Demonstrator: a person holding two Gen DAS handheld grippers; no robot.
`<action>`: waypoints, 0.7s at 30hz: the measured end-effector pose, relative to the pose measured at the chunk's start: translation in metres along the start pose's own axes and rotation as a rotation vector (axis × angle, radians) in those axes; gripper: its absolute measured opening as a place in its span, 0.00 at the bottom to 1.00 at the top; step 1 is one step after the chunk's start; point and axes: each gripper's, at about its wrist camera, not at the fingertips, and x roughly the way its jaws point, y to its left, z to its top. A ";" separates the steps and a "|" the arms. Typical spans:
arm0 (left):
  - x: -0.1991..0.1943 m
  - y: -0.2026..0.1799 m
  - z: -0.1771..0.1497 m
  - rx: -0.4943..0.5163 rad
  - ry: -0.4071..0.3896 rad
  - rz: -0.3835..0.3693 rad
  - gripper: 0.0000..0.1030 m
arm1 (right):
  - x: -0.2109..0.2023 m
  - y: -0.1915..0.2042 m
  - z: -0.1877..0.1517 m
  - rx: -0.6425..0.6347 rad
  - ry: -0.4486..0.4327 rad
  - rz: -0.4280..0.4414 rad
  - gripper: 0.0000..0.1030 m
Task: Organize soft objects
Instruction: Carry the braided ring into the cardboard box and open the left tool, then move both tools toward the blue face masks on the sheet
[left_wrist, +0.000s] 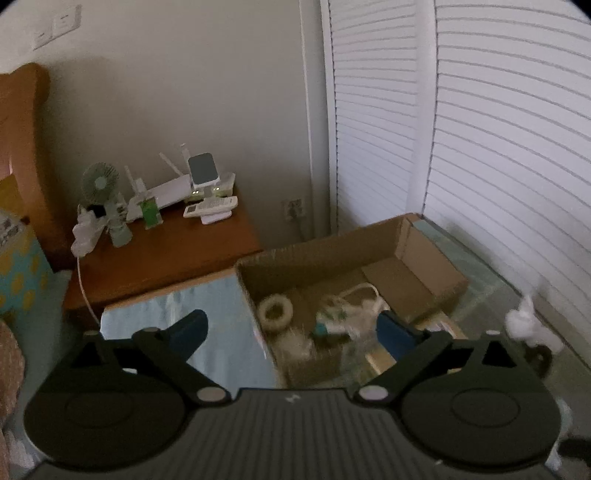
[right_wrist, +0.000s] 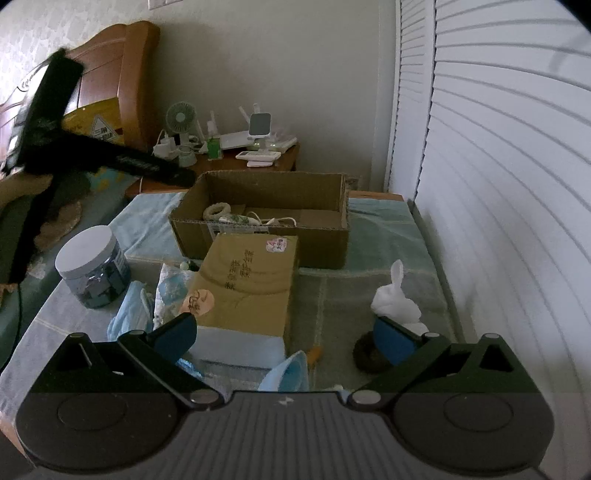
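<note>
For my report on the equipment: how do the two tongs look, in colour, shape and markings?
Both look alike. The left tongs and right tongs each have two blue pads on black angled link arms with silver pivot pins. Behind these sit two round black discs and a dark ribbed body bearing a small white mark in the middle. No cable or sleeve is visible in either wrist view.

Dim daylight is seeping through the louvred shutters (left_wrist: 498, 147) at right; box contents (left_wrist: 332, 317) are blurring, fisheye edges are bending, corners darkening.

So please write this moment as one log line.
left gripper: open, empty, over cardboard box | right gripper: open, empty | white bunny: outside box
</note>
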 end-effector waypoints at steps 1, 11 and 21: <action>-0.008 0.000 -0.008 -0.015 -0.006 0.000 0.97 | -0.002 0.000 -0.002 0.000 0.000 -0.003 1.00; -0.053 -0.008 -0.091 -0.101 0.036 0.015 0.97 | -0.009 -0.004 -0.038 0.004 0.037 0.005 1.00; -0.067 -0.030 -0.142 -0.072 0.042 0.076 0.99 | -0.008 0.000 -0.055 -0.025 0.051 0.016 1.00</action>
